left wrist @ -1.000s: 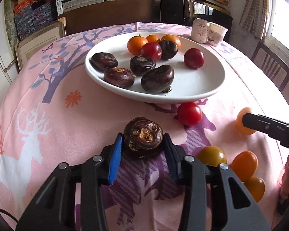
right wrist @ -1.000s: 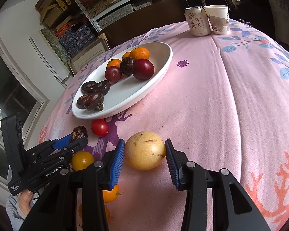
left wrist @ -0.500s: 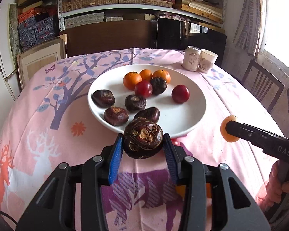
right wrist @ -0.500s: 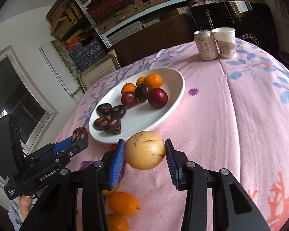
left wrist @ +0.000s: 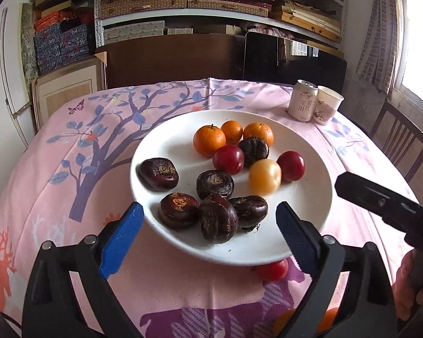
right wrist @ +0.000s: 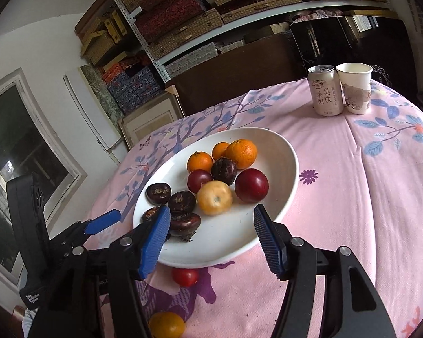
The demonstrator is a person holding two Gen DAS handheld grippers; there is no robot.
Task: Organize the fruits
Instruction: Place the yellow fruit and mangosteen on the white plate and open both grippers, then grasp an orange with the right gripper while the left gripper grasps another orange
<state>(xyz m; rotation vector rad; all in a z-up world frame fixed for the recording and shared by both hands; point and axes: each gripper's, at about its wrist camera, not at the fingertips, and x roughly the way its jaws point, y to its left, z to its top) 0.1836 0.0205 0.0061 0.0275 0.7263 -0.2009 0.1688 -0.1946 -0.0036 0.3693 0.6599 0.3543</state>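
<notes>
We see plate [left wrist: 310, 197] holding dark chestnuts [left wrist: 217, 221], oranges [left wrist: 209, 142], plums [left wrist: 228, 159], yellow fruit [left wrist: 265, 176]; tomato [right wrist: 185, 277] just beside its rim.

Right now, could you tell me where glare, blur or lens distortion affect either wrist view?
Left wrist view: the window at upper right is blown out to white, the yellow fruit on the plate is smeared by motion, and shelves bow at the edges. Right wrist view: evenly lit and sharp, with black fisheye corners and a bulging table.

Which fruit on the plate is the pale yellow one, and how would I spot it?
Find the white plate on the pink tablecloth. The yellow fruit sits near its middle, between two dark red plums. It is the only pale yellow fruit there; the others are orange, red or dark brown.
</notes>
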